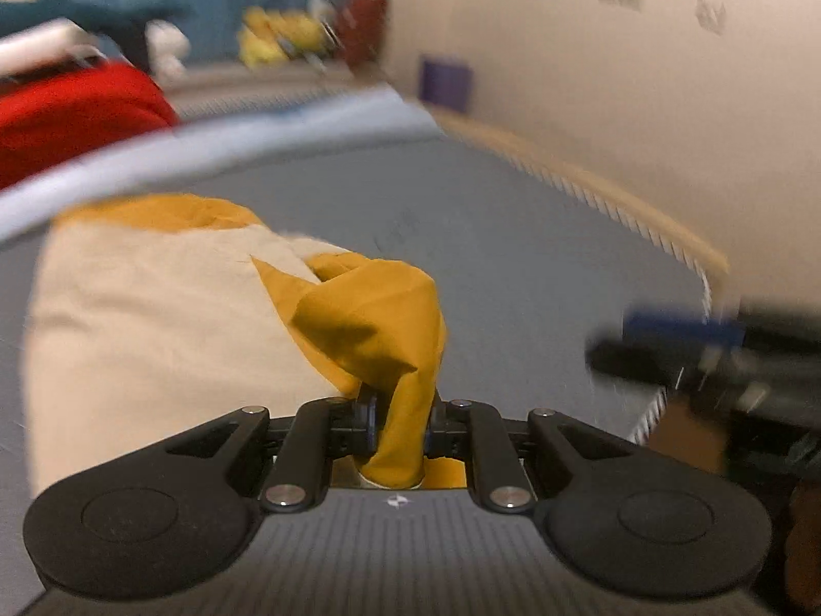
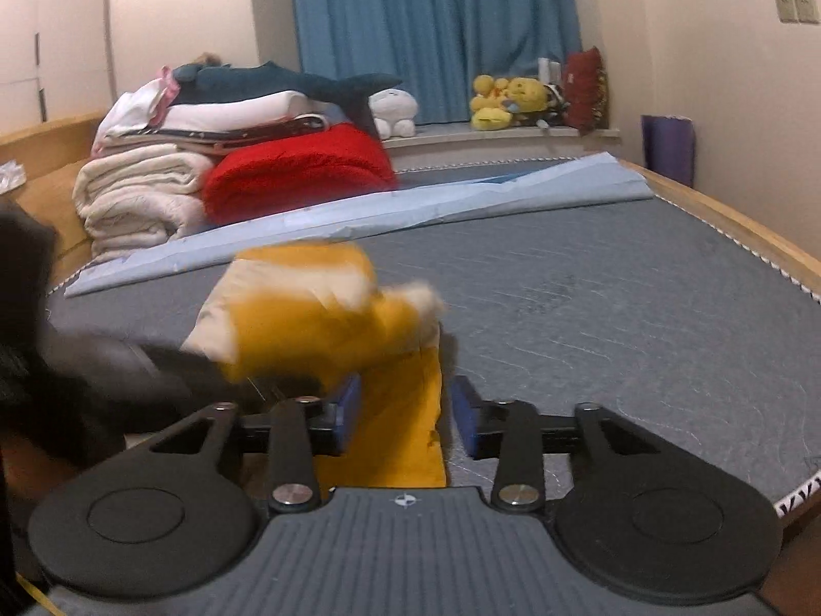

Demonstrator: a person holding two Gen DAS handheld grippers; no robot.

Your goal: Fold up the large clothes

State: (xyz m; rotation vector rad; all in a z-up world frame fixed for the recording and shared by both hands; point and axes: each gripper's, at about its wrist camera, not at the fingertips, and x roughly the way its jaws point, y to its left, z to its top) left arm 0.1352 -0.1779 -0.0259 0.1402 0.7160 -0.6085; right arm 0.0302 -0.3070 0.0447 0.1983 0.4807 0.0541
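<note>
Mid-fold: my left gripper (image 1: 403,428) is clamped on a bunched end of the mustard-and-cream cloth garment (image 1: 169,308), heaped at frame centre on the grey quilted mattress (image 1: 513,236); my right gripper (image 2: 405,413) stands parted, mustard cloth between its blue pads (image 2: 348,405) unpressed. I judge flattening and squaring remain. A pale blue sheet (image 2: 462,195) and red fleece blanket (image 2: 303,169), upper left, bound the workspace.

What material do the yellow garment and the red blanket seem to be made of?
Yellow garment: probably thin woven cotton, matte; it creases sharply and hangs limp. Red blanket: likely fleece or plush, with a fuzzy, thick-looking surface and soft rounded folds. Blur leaves both uncertain.
</note>
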